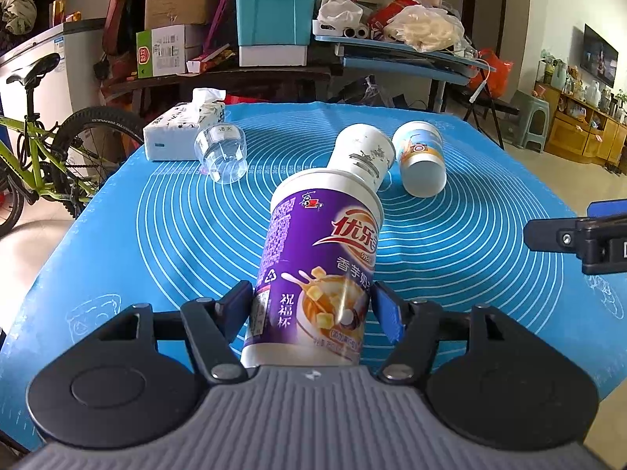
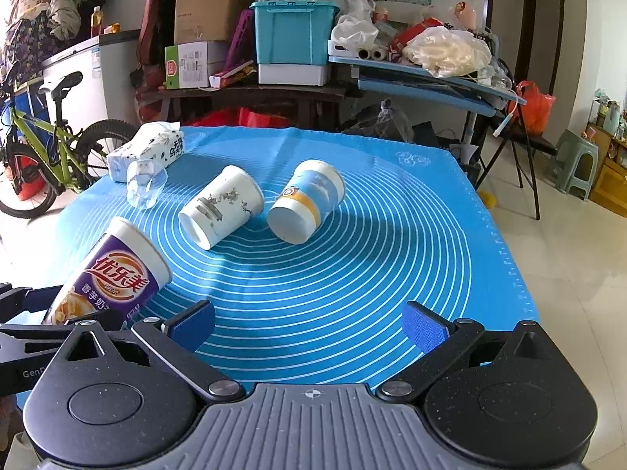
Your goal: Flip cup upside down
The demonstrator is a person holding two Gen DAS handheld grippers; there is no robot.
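My left gripper pinches the purple cup, a light, crushable paper one, low on its wall, tilted above the blue mat; my right gripper stands spread, holding nothing.

This is a lived-in home, a cluttered living space: a green bicycle leans beside the table, cardboard boxes and a teal storage bin pile behind, and a television hangs above a wooden cabinet.
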